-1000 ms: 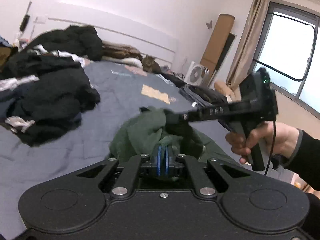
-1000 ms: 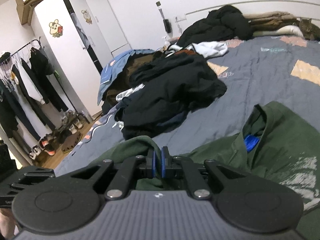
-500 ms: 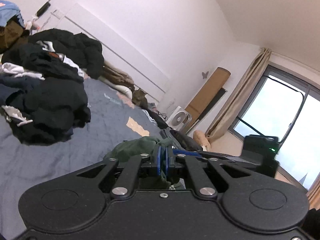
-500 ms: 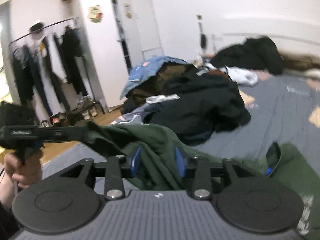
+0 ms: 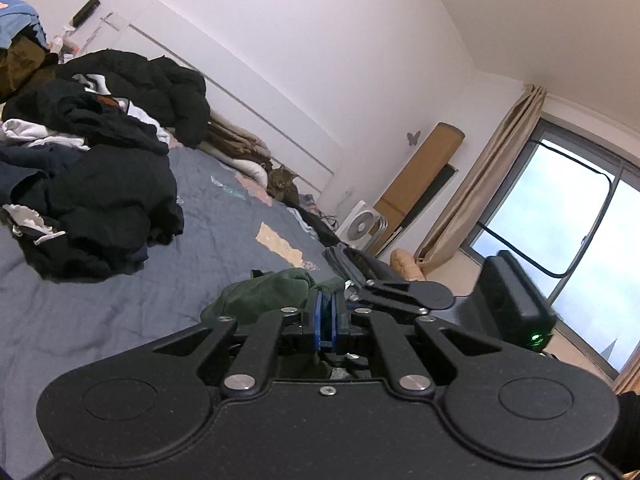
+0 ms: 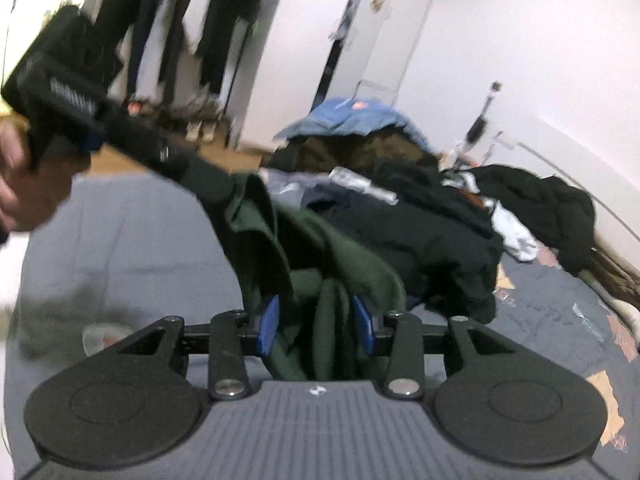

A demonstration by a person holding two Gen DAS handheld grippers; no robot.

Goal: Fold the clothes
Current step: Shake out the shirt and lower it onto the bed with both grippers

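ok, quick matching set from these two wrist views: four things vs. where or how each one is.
1 dark green garment
2 tabby cat
3 white box fan
4 light blue denim piece

a on top of the clothes heap
b on the floor by the beige curtain
c at the head of the bed
d between both grippers

Pairs: 1-d, 2-c, 3-b, 4-a

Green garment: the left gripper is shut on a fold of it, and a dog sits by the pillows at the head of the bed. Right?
Not quite. The animal by the pillows is a cat, not a dog; the left wrist view shows it. The rest stands: the left gripper is shut on the green garment.
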